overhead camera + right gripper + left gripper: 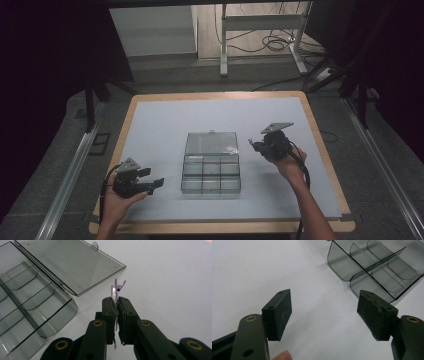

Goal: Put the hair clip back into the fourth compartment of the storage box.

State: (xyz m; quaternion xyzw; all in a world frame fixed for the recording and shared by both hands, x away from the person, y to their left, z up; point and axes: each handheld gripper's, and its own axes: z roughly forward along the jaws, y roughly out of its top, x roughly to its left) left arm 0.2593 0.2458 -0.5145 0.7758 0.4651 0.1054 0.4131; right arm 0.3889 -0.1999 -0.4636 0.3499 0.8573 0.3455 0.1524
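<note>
The purple clip (117, 290) sits clamped in my right gripper (116, 305) – ready for the open compartment box (37, 312) at frame left – my left gripper (324, 312) gapes empty

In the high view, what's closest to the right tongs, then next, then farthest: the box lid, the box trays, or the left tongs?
1. Lid: just left of the right tongs.
2. Trays: left and nearer the person.
3. Left tongs: beyond the box, at the table's left.

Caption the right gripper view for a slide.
Right gripper clamps a small purple plastic clip beside the open clear compartment box.
</note>
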